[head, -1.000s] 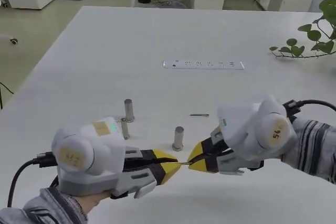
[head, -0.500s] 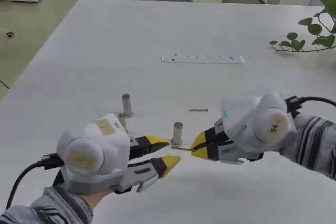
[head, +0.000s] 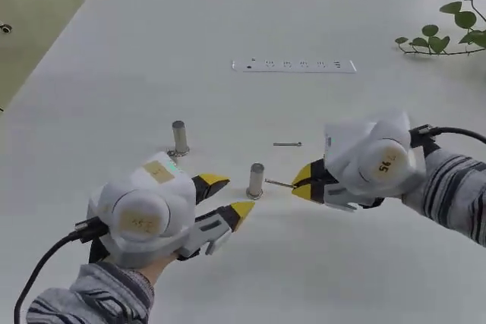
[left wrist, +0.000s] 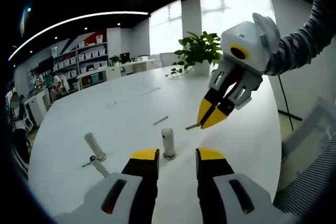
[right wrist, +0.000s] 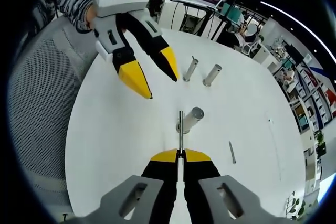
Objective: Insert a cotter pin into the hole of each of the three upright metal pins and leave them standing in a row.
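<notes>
The right hand-held gripper (head: 298, 186) pinches a thin metal cotter pin (head: 279, 184), whose free tip lies just beside the nearest upright grey metal pin (head: 257, 180). The left hand-held gripper (head: 231, 193) hovers near, jaws spread, holding nothing. Another upright metal pin (head: 179, 137) stands well apart. The bare white desk (head: 342, 263) lies open all around, its edges far off.
</notes>
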